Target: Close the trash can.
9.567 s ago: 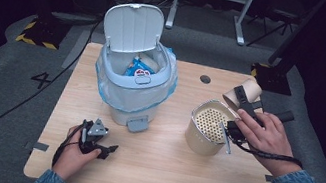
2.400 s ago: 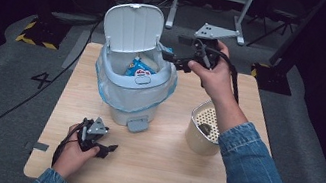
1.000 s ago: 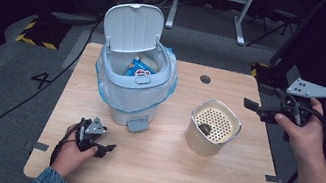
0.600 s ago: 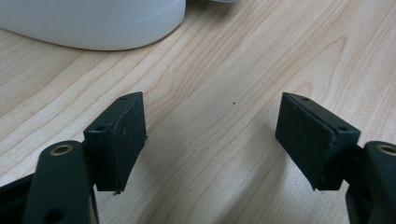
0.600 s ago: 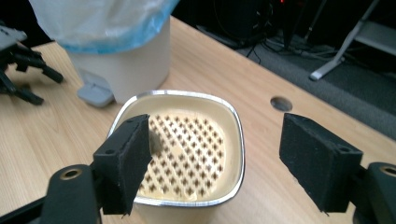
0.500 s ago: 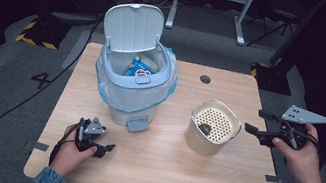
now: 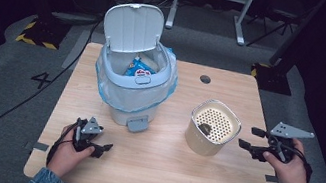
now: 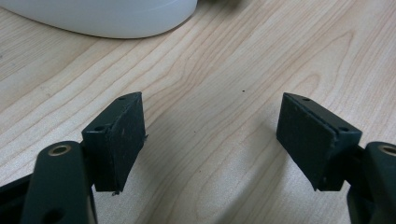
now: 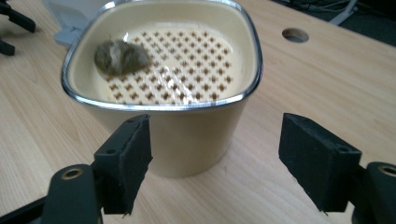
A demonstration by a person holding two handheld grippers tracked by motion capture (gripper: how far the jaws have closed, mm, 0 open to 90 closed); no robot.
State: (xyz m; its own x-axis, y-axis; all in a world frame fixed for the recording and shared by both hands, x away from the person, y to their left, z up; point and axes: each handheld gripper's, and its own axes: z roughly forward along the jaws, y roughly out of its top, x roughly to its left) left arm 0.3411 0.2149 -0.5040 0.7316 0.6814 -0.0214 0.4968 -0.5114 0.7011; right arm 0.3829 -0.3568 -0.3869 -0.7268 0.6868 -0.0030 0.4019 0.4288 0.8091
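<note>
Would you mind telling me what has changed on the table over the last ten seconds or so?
The right gripper left the beige strainer container, swung over the open bin, then came back beside the container, open and empty. The left gripper, bin and container stayed put; a dark lump lies in the strainer.

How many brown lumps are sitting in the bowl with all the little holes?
1. A single brownish-grey lump lies on the holed tray inside the cream, metal-rimmed container, near the rim on the white bin's side. The high view shows the same one.
</note>
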